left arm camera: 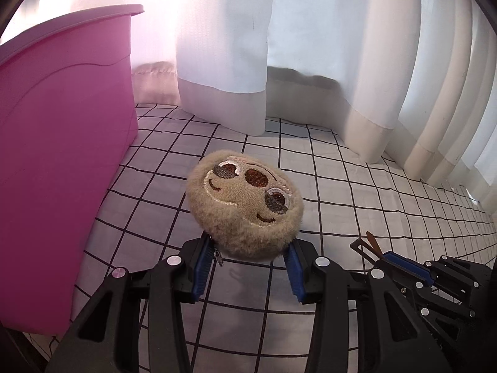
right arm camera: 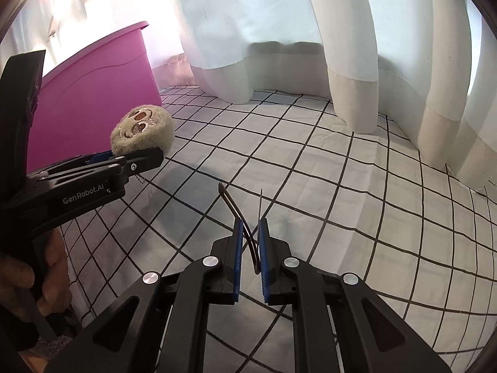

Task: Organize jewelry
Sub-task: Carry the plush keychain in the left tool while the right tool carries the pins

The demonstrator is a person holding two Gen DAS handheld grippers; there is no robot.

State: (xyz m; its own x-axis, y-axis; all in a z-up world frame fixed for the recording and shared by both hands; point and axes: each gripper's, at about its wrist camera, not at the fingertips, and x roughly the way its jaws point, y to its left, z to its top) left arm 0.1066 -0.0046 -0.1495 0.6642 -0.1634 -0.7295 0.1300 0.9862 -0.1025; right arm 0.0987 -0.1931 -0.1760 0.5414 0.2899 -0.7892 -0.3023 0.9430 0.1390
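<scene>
My left gripper [left arm camera: 248, 256] is shut on a round plush pouch [left arm camera: 245, 205] with an embroidered sloth face and a zipper pull at its lower left; it holds the pouch above the checked cloth. The pouch also shows in the right wrist view [right arm camera: 141, 132], held by the left gripper [right arm camera: 136, 157]. My right gripper [right arm camera: 250, 223] is shut on a thin brown hair clip [right arm camera: 231, 205] that sticks out forward past the pads. In the left wrist view the right gripper [left arm camera: 377, 251] sits at the lower right with the clip [left arm camera: 372, 242] in it.
A pink plastic bin [left arm camera: 56, 143] stands on the left, close to the pouch; it also shows in the right wrist view [right arm camera: 93, 93]. White curtains [left arm camera: 279, 46] hang at the back and right. A white cloth with a black grid [right arm camera: 310, 171] covers the surface.
</scene>
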